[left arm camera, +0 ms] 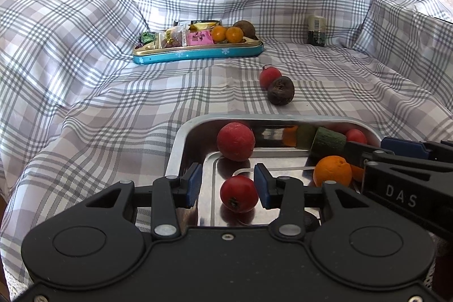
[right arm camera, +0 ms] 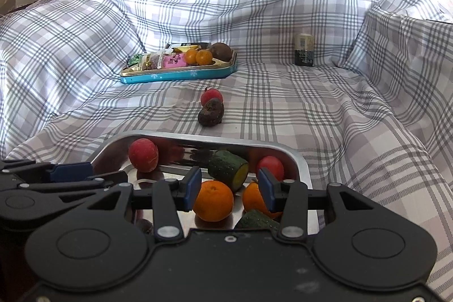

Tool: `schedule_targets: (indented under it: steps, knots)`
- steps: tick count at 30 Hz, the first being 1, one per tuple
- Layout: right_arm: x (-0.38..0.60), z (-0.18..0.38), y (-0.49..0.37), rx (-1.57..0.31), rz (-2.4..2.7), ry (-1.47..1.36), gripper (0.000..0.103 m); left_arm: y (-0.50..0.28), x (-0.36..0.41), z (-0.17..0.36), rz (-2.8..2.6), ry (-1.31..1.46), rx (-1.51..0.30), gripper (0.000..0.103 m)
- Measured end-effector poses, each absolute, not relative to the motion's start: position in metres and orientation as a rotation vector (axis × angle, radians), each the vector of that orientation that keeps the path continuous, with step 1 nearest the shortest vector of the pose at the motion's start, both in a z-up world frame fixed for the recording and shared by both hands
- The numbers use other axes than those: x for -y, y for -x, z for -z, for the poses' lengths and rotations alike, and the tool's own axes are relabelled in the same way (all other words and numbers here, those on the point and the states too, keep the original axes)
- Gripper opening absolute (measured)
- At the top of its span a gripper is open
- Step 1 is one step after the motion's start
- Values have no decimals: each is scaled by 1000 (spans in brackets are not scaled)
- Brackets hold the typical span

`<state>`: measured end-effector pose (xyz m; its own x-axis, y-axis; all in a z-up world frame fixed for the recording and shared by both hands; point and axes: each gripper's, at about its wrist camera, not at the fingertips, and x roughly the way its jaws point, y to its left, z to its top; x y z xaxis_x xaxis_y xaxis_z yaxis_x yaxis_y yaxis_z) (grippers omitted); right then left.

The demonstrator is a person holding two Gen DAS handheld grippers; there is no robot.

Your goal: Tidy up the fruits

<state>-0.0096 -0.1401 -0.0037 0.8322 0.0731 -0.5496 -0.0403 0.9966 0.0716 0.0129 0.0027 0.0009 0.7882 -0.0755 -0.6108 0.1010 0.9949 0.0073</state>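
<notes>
A steel tray [left arm camera: 181, 149] [right arm camera: 297, 160] lies on the plaid cloth close in front of both grippers. In it are a big red fruit [left arm camera: 235, 141] [right arm camera: 143, 154], a small red fruit [left arm camera: 239, 194], two oranges [right arm camera: 213, 200] [right arm camera: 252, 198], a cut cucumber piece [left arm camera: 328, 143] [right arm camera: 228, 169] and a small tomato [right arm camera: 270, 167]. My left gripper [left arm camera: 228, 186] hangs open over the tray's left part, the small red fruit just beyond its pads. My right gripper [right arm camera: 230, 187] is open above the oranges, gripping nothing. A red fruit [left arm camera: 270, 77] and a dark brown fruit [left arm camera: 281, 90] lie on the cloth.
A blue tin [left arm camera: 198, 53] [right arm camera: 178, 75] at the back holds snack packets, two small oranges and a brown fruit. A small jar [left arm camera: 317, 30] [right arm camera: 304, 48] stands at the back right. The cloth rises in folds on the left, back and right.
</notes>
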Motion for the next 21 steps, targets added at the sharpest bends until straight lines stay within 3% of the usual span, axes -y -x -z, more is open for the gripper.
schedule_targets:
  steps: [21]
  knots:
    - [141, 8, 4, -601, -32, -79, 46, -14, -2, 0, 92, -37, -662, 50]
